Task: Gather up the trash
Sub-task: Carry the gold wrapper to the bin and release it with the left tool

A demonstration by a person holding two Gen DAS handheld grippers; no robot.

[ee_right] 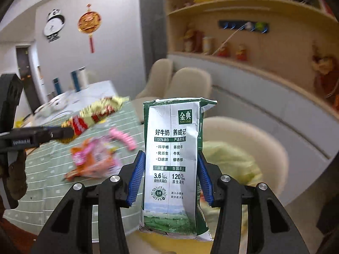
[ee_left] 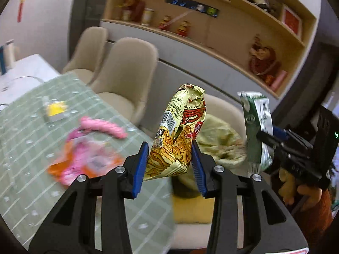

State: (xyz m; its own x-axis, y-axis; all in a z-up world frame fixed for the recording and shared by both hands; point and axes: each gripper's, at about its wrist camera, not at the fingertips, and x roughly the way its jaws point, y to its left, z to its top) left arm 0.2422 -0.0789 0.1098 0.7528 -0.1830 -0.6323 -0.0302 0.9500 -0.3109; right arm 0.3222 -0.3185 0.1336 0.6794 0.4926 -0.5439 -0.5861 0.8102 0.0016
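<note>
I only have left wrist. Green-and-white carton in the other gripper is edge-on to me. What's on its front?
Observer: From right wrist, the crumpled green-and-white milk carton shows a silver-white front panel with Chinese print and a green logo square at upper right.
Operator: Both blue pads actually on it?
Observer: Yes, the right gripper has one pad on each side of the carton, mid-height.
Operator: Anything on the wall behind the table? Mine is cropped there.
Observer: A panda-shaped wall clock hangs beside the round red-and-gold hanging ornament.
Operator: And my yellow noodle wrapper from that side?
Observer: The yellow-and-red noodle wrapper sticks out sideways from the left gripper, above the green checked tablecloth.
</note>
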